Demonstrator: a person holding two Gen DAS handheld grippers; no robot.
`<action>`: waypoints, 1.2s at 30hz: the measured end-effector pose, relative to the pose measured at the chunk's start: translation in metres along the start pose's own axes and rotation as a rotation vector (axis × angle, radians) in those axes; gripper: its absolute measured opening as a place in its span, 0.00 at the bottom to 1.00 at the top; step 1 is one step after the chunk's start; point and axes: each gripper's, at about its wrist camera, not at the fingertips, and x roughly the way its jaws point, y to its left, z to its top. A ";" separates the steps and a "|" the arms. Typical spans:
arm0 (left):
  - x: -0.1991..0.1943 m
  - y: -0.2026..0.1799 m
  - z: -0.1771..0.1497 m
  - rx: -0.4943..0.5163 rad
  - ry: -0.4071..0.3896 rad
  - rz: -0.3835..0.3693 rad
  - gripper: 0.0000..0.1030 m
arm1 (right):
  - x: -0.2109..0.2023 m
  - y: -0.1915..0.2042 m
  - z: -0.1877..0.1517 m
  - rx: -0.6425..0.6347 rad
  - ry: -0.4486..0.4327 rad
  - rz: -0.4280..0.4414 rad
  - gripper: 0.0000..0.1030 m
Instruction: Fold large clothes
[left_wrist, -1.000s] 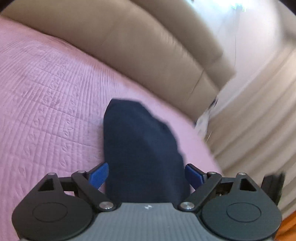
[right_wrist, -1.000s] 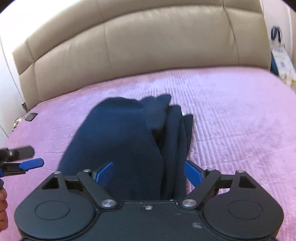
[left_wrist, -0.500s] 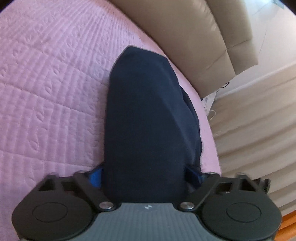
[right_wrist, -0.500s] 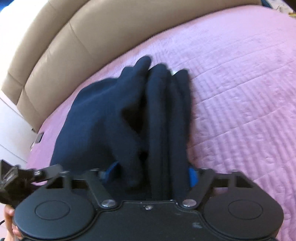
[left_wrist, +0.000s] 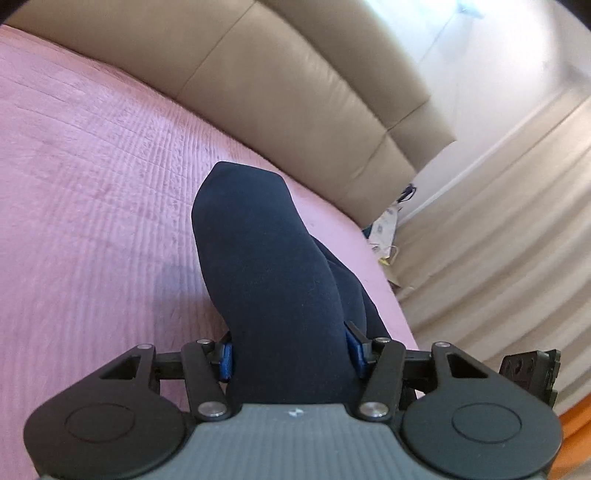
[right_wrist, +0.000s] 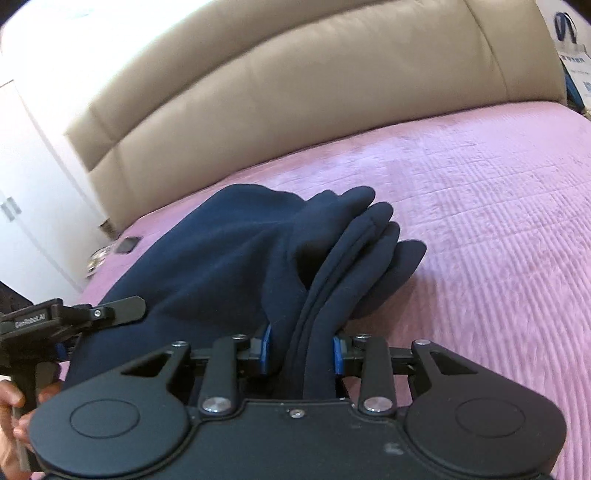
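A dark navy garment (right_wrist: 229, 258) hangs folded between both grippers above a pink quilted bedspread (right_wrist: 498, 229). My right gripper (right_wrist: 302, 350) is shut on a bunched stack of its layers, whose rounded ends (right_wrist: 373, 236) stick out ahead. My left gripper (left_wrist: 290, 356) is shut on the other side of the navy garment (left_wrist: 266, 266), which fills the gap between its blue pads. The left gripper also shows at the left edge of the right wrist view (right_wrist: 74, 317), held by a hand.
A beige padded headboard (right_wrist: 295, 92) runs along the far side of the bed. A white wardrobe (right_wrist: 26, 192) stands at the left. Pale curtains (left_wrist: 498, 221) and a bag (left_wrist: 386, 225) lie beyond the bed's right edge. A small dark object (right_wrist: 127, 244) lies near the bed corner.
Both grippers closed on the navy garment: their blue pads stood apart a second ago and now pinch the cloth. The garment has been lifted and bunched.
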 end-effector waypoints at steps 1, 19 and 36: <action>-0.015 -0.002 -0.011 -0.002 -0.003 0.000 0.56 | -0.008 0.007 -0.010 -0.003 0.008 0.011 0.38; -0.117 -0.020 -0.088 0.112 0.046 0.259 0.57 | -0.054 0.068 -0.066 -0.031 0.068 -0.113 0.74; -0.089 -0.029 -0.112 0.161 0.310 0.214 0.24 | 0.007 0.095 -0.081 -0.315 0.172 -0.509 0.07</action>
